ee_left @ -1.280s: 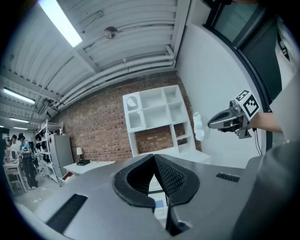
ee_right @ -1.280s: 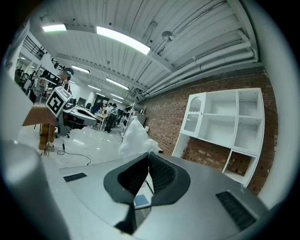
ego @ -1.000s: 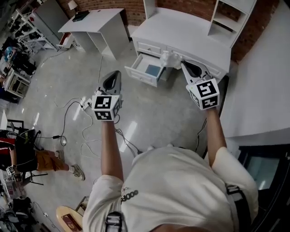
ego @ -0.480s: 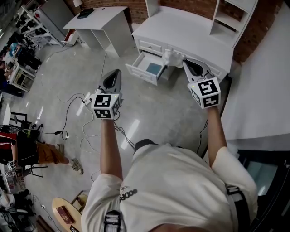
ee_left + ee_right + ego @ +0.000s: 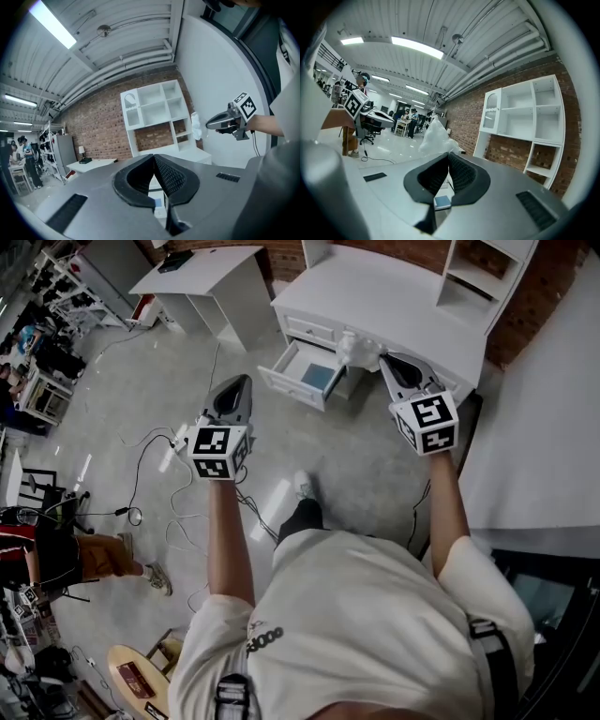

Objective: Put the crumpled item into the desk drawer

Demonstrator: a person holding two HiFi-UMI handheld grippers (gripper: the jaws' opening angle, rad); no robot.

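A white crumpled item [image 5: 356, 347] hangs in the air just right of the open desk drawer [image 5: 302, 374], with my right gripper [image 5: 383, 358] shut on it. In the right gripper view the crumpled item [image 5: 436, 137] sticks out past the closed tips of the right gripper [image 5: 448, 153]. The drawer stands pulled out from the white desk [image 5: 403, 306] and holds a blue flat thing [image 5: 318, 379]. My left gripper [image 5: 243, 382] hovers over the floor, left of the drawer, shut and empty. The left gripper view shows the left gripper [image 5: 153, 157] with its pads together, and the right gripper [image 5: 220, 123] beyond.
A white shelf unit [image 5: 478, 273] stands on the desk's right end. A second white desk [image 5: 202, 277] stands at the back left. Cables [image 5: 159, 479] trail over the floor below my left gripper. A white panel [image 5: 544, 418] runs along the right. People and workstations [image 5: 37, 352] fill the far left.
The person has stepped toward the desk, and a shoe now shows on the floor. Both grippers keep their pose, the right one still shut on the crumpled item.
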